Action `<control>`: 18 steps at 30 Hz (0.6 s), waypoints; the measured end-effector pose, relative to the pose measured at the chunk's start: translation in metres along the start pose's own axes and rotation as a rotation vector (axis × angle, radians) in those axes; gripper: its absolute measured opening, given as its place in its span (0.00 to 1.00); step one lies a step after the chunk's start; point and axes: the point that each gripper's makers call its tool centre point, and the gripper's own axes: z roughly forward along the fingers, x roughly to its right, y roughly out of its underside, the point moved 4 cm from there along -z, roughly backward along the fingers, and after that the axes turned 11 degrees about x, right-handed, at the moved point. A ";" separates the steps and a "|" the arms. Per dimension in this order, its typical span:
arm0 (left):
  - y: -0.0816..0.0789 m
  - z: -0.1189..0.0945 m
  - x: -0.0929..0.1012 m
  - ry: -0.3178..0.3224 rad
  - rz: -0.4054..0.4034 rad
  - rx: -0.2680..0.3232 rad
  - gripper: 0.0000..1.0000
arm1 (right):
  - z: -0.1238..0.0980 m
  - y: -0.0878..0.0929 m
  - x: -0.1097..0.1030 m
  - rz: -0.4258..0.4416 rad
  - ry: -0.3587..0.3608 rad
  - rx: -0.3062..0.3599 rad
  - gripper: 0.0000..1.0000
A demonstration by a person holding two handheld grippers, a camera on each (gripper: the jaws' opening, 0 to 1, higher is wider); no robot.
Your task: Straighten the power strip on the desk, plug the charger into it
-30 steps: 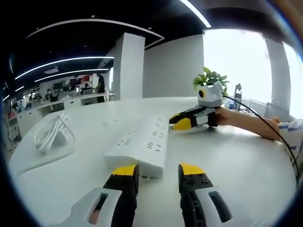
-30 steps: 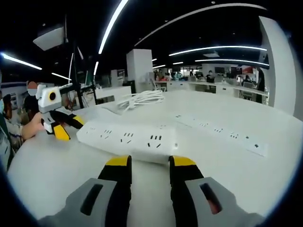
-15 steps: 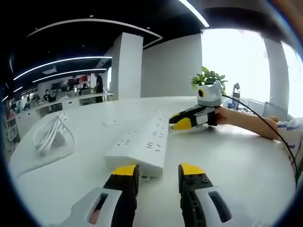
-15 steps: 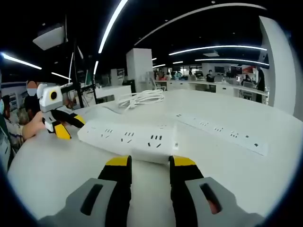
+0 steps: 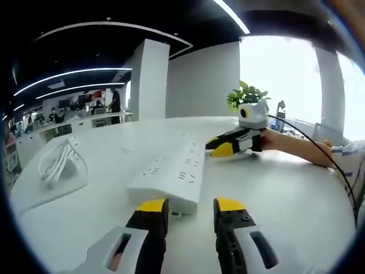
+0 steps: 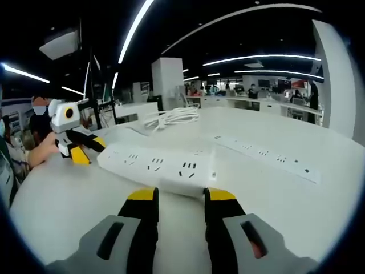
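Observation:
A long white power strip (image 5: 171, 176) lies on the white desk (image 5: 285, 200), its near end just ahead of my left gripper (image 5: 189, 206), which is open and holds nothing. At the strip's far end my right gripper (image 5: 221, 146) rests on the desk in a person's hand. In the right gripper view the strip (image 6: 159, 165) lies crosswise just beyond my right gripper (image 6: 181, 197), open and empty. My left gripper (image 6: 80, 149) sits at its left end. The white charger with its coiled cable (image 5: 57, 162) lies off to the left, also visible as the coiled cable (image 6: 171, 119) far behind the strip.
A second flat white strip (image 6: 265, 157) lies on the desk to the right. A potted plant (image 5: 248, 94) stands behind the right gripper. A person's forearm (image 5: 302, 151) reaches in from the right. Office desks and people fill the far background.
Almost nothing has changed. Both views have drifted slightly, and in the right gripper view the left gripper and the strip's left end sit a little further right.

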 end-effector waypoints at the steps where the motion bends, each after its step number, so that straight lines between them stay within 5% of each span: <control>1: 0.000 0.000 0.000 0.004 0.004 0.000 0.31 | 0.000 0.000 0.000 0.001 0.001 0.000 0.31; 18: 0.002 -0.004 -0.001 0.023 0.038 -0.013 0.29 | -0.016 0.002 -0.014 0.007 0.023 -0.008 0.29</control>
